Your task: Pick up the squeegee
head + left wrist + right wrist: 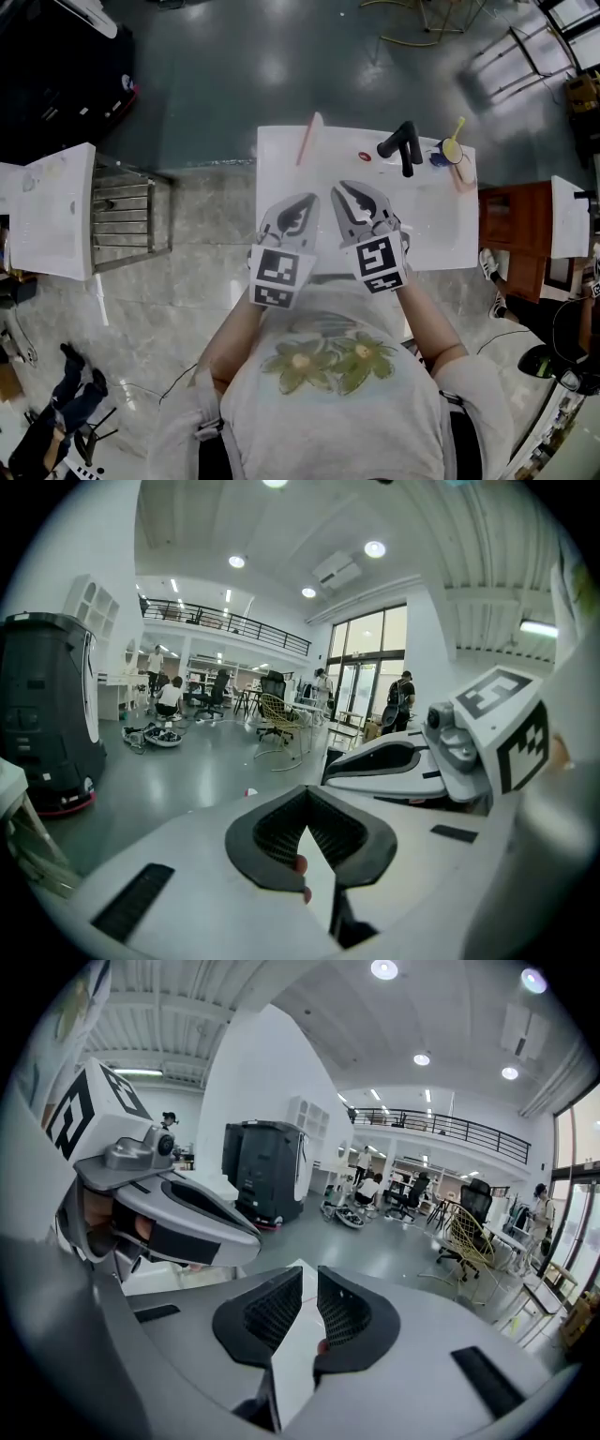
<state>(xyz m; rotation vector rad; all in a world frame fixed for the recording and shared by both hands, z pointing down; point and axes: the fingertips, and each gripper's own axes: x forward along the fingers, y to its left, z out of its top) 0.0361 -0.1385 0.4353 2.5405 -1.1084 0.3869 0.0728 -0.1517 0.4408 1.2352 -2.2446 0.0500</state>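
Beyond the right gripper point(354, 199) and off to its right, the squeegee point(401, 146) lies near the far edge of the table point(441, 225), well apart from both claws. Both are clenched on nothing, the left gripper point(302, 208) just beside the right. Arriving with jaws closed would likely shove the black handle — toward the edge or into the yellow item point(452, 147) — instead of straddling it.

Glossy white table point(441, 216), shiny marbled floor point(187, 267)

I find the squeegee point(401, 146) on the table's point(281, 183) far side, right of a rod point(308, 138); the left gripper point(302, 204) and right gripper point(349, 195) sit side by side nearer me.
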